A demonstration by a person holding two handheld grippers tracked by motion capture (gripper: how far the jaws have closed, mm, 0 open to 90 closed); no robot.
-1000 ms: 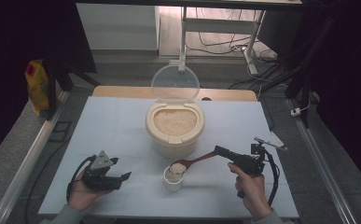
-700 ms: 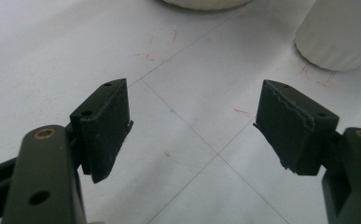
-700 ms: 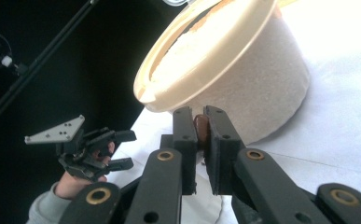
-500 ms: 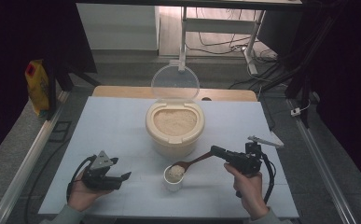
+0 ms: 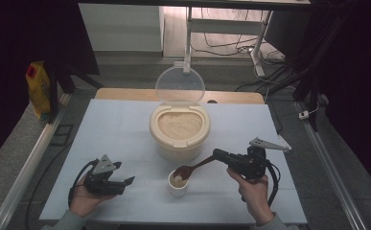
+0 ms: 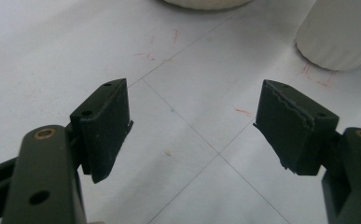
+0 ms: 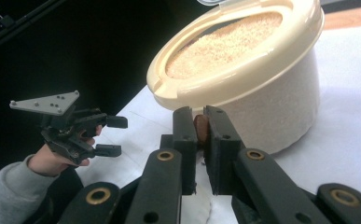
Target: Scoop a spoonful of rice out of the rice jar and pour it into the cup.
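The step in hand looked like tipping a spoonful of grain from the wooden spoon [image 5: 195, 167] into the small white cup [image 5: 179, 184], which stood on the tabletop [image 5: 116, 129] just in front of the cream container [image 5: 179, 132] of grain. To do it well, the bowl of the spoon needed to sit squarely over the cup's mouth before rolling, and the roll wanted to be slow, so grain slid off the lip into the cup and not past its rim. With nothing bracing the light cup, the spoon was better kept from knocking its wall. The right gripper [image 5: 220, 155] had its fingers clenched on the spoon's handle, seen edge-on between the pads in the right gripper view [image 7: 200, 129]. It was held low and roughly level, pointing across toward the person's left, so the handle sloped down to the bowl at the cup's mouth. The container's clear lid [image 5: 179, 86] stood hinged open behind. The left gripper [image 5: 124, 181] rested well apart from the cup at the near left of the tabletop, cradled in the left hand [image 5: 83, 201], its fingers [image 6: 104, 123] released and spread with only bare tabletop between them.
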